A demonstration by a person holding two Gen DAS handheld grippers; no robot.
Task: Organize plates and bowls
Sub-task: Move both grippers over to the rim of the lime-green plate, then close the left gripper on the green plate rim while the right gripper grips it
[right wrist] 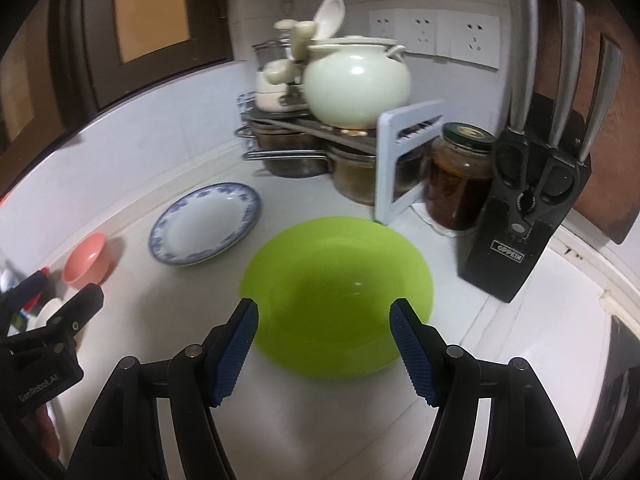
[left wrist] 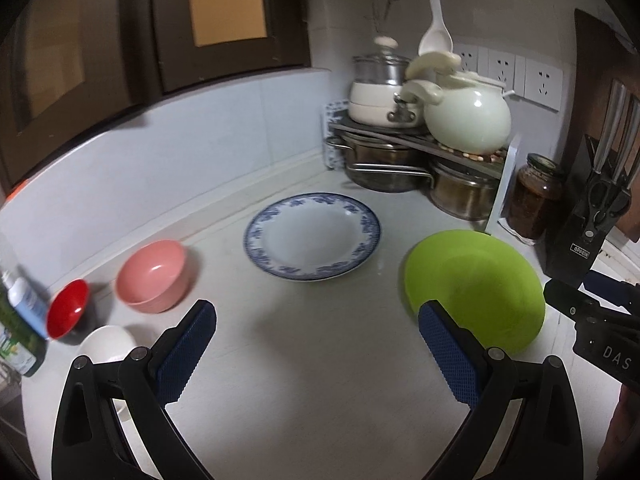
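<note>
On the white counter lie a blue-patterned white plate (left wrist: 313,236) (right wrist: 205,229) and a lime green plate (left wrist: 476,290) (right wrist: 337,292). A pink bowl (left wrist: 154,276) (right wrist: 85,259), a red bowl (left wrist: 67,308) and a white bowl (left wrist: 106,344) sit at the left. My left gripper (left wrist: 316,350) is open above bare counter, between the pink bowl and the green plate. Just in front of the green plate's near edge, my right gripper (right wrist: 324,346) is open with nothing between its fingers. The right gripper's body shows at the right edge of the left wrist view.
A corner rack (left wrist: 416,136) holds a pale green pot (left wrist: 466,116) (right wrist: 356,84) and steel pots. A dark jar (left wrist: 534,196) (right wrist: 460,176) and a black knife block (left wrist: 592,224) (right wrist: 524,216) stand at the right. Bottles (left wrist: 20,312) stand at the far left. A window is behind.
</note>
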